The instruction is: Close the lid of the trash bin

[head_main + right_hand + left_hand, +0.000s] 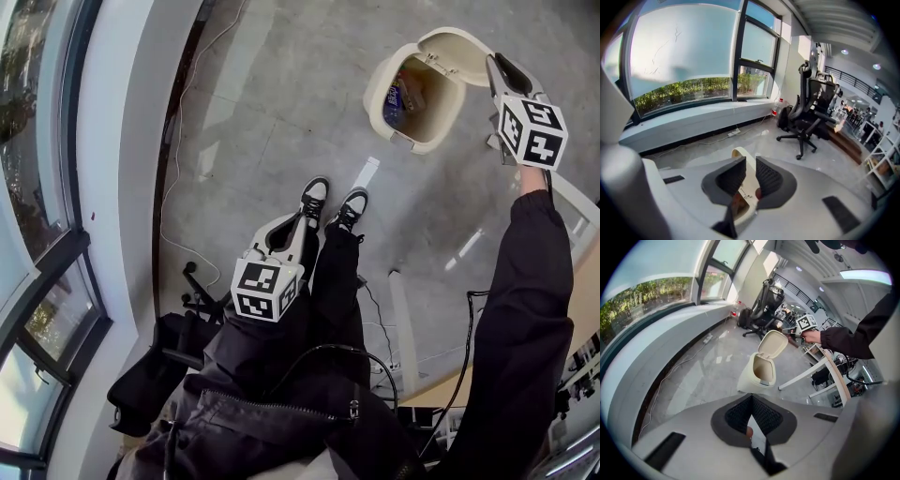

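The cream trash bin (424, 134) stands on the grey floor with its lid (461, 44) swung up and open; some blue rubbish lies inside. My right gripper (491, 62) is at the lid's right edge. In the right gripper view its jaws (749, 160) stand slightly apart, and the lid's rim (738, 152) shows in the gap between them. The left gripper view shows the bin (757, 373), the raised lid (772, 343) and the right gripper (791, 332) beside it. My left gripper (302, 225) hangs low by the person's legs, well short of the bin, shut (750, 397) with nothing in it.
A black office chair (806, 117) stands near the window wall. A white table's slanted leg (806, 373) is just right of the bin. A cable (173, 187) runs along the wall base. The person's shoes (315, 193) are close to the bin.
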Action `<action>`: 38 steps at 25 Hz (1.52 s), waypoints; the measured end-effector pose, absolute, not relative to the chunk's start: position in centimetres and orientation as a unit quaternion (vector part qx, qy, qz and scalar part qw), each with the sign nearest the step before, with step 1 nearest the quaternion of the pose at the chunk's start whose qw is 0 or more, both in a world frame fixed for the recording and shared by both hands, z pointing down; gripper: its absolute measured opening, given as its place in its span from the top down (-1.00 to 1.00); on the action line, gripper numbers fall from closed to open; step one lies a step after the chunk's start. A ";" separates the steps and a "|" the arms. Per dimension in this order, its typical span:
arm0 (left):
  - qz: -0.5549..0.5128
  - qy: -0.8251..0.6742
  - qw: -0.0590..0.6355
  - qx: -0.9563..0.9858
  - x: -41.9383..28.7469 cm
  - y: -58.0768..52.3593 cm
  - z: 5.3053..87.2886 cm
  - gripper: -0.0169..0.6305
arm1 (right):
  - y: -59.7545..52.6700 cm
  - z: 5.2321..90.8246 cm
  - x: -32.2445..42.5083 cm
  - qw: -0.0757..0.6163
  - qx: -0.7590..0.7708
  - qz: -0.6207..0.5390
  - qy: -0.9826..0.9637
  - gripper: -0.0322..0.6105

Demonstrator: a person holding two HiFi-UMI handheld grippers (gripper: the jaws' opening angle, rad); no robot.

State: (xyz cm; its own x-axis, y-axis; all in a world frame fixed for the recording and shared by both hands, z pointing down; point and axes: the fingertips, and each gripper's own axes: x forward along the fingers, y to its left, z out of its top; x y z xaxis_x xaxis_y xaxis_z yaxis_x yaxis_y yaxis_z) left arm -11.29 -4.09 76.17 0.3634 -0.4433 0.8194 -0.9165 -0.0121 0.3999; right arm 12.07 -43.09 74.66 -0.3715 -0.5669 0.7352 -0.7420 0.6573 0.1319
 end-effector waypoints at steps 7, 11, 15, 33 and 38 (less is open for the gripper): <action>0.241 -0.511 0.491 0.664 -11.3 -3.8 76.5 0.96 | -43.7 76.7 12.7 0.476 0.342 0.084 -0.806 0.43; 0.240 -0.509 0.493 0.663 -11.2 -3.8 76.7 0.96 | -43.5 78.0 13.1 0.507 0.317 0.091 -0.796 0.34; 0.240 -0.509 0.493 0.664 -11.2 -3.7 76.7 0.96 | -42.8 77.9 12.9 0.512 0.305 0.101 -0.796 0.33; 0.247 -0.499 0.493 0.669 -10.4 -2.5 76.9 0.96 | -30.5 81.0 10.4 0.512 0.204 0.182 -0.814 0.30; 0.250 -0.497 0.495 0.667 -10.3 -2.0 77.4 0.96 | -27.2 84.0 9.7 0.530 0.166 0.194 -0.809 0.30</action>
